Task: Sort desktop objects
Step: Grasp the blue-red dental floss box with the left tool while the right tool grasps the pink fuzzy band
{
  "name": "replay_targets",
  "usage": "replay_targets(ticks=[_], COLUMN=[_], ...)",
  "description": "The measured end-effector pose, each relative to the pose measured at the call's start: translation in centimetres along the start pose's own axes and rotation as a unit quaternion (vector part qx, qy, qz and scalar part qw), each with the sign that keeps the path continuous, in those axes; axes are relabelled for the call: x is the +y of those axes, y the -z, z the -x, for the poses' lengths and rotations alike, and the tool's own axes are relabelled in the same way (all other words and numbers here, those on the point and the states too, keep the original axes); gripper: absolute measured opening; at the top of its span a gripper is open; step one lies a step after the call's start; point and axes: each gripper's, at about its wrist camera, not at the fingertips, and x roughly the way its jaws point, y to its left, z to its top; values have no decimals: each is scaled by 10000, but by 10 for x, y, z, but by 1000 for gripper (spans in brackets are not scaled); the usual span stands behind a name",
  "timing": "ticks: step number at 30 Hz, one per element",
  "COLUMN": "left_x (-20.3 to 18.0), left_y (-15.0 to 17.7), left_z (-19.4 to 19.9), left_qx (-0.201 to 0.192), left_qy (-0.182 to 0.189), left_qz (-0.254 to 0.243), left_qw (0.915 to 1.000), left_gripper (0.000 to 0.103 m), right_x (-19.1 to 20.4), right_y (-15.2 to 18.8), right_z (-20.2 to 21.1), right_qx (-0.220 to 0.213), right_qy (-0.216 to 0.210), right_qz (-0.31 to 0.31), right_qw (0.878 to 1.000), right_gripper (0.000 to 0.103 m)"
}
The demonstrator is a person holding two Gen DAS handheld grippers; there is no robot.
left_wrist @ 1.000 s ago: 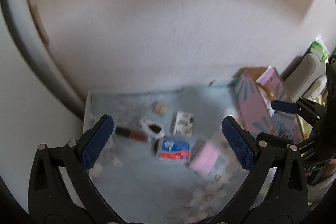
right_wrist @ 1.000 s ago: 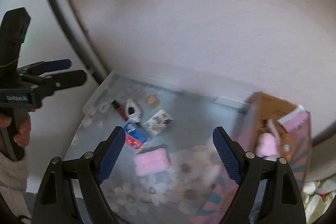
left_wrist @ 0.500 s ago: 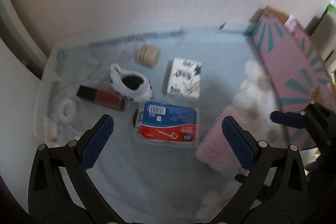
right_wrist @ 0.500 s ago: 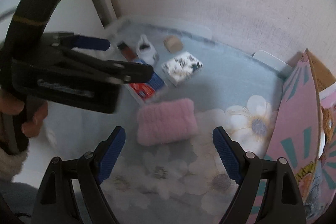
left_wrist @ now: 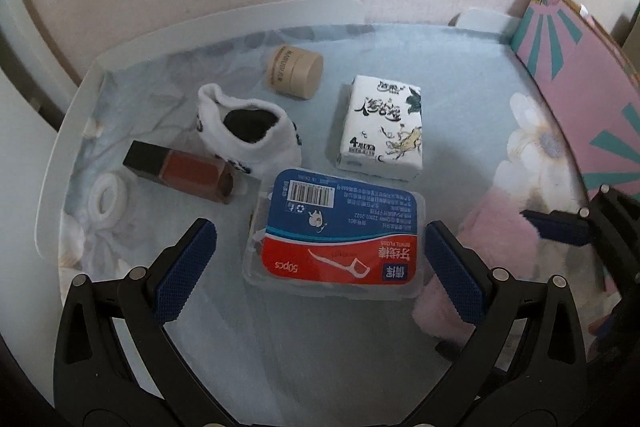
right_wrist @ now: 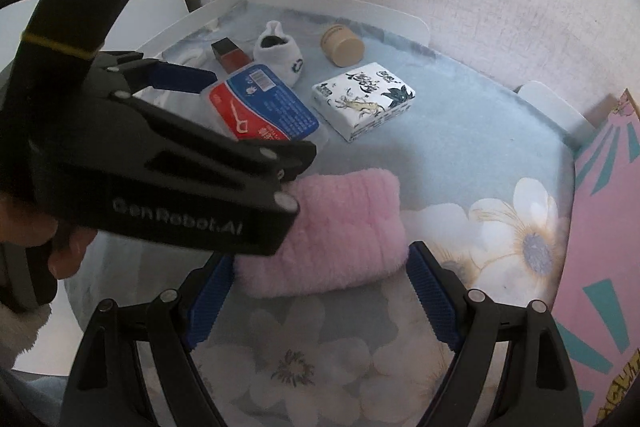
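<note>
Both my fingers open: left gripper (left_wrist: 316,263) straddles floss box (left_wrist: 340,235), right gripper (right_wrist: 316,291) pink cloth (right_wrist: 332,231); arms crowded, could collide.

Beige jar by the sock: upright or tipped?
Tipped. The beige jar lies on its side on the tray, its round end facing sideways.

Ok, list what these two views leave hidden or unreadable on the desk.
- Pink fluffy cloth: left wrist view, its near end hidden by the left gripper's finger, its right side by the right gripper.
- Floss pick box: right wrist view, near corner covered by the left gripper's body.
- Pink patterned box: cut off by the frame edge, contents unseen.
- Beige jar: label too small to read.
</note>
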Motion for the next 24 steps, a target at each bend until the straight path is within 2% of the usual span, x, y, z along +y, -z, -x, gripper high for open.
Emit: replay_targets(ticks=[7, 11, 12, 13, 16, 21, 24], left_x=[-5, -7, -5, -4, 0, 9, 20], left_y=[2, 3, 3, 4, 5, 5, 3], left_z=[-4, -2, -2, -2, 2, 13, 18], left_qx=[-126, -192, -199, -198, -229, -303, -347], left_qy=[-52, -77, -64, -56, -55, -20, -18], left_qz=[-226, -281, -275, -264, -212, -12, 183], left_qw=[9997, 9994, 9994, 9994, 9995, 9995, 9992], left_gripper=[81, 81, 81, 81, 81, 81, 81], right_x=[0, 0, 0, 0, 3, 5, 5], right_y=[-1, -2, -2, -2, -2, -1, -2], right_z=[-4, -4, -4, -5, -4, 0, 1], right_qx=[-114, -149, -152, -161, -193, -282, -296], right_qy=[9, 61, 78, 81, 67, 95, 93], right_qz=[177, 260, 283, 308, 397, 500, 566], right_qw=[9998, 9995, 9995, 9994, 9990, 9983, 9979], right_gripper=[83, 82, 81, 74, 69, 61, 60])
